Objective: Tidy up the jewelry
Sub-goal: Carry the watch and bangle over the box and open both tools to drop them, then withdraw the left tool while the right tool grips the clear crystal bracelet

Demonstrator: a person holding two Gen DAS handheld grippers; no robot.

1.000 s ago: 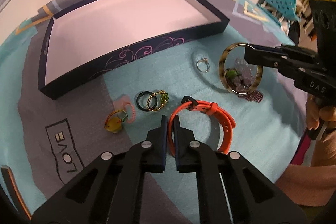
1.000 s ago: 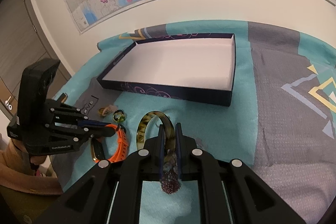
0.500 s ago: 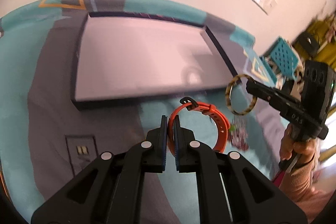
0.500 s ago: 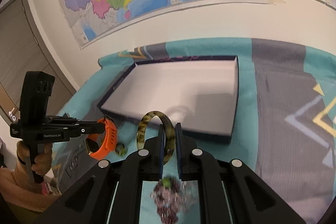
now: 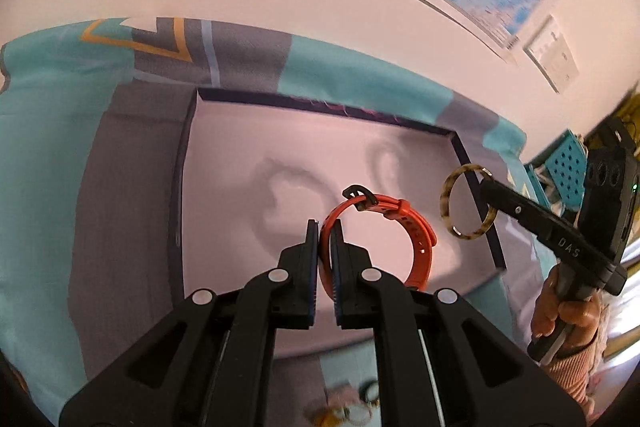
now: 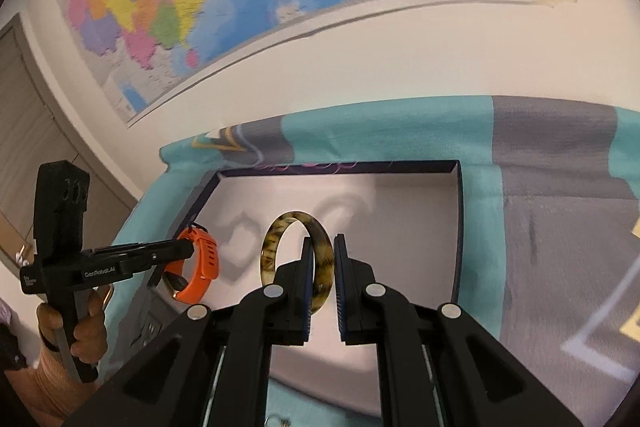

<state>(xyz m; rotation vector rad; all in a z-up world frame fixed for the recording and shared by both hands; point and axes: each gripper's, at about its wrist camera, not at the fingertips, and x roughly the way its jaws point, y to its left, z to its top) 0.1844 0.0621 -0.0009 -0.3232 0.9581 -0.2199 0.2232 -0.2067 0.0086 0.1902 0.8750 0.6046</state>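
Both grippers, marked "DAS" and "GenRobot.AI", now hover over the box.

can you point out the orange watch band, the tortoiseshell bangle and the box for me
orange watch band (image 5: 420, 231), left wrist view, on the strap's outer curve.
tortoiseshell bangle (image 6: 276, 239), right wrist view, on the left side of the ring.
box (image 6: 459, 227), right wrist view, on its dark right wall.
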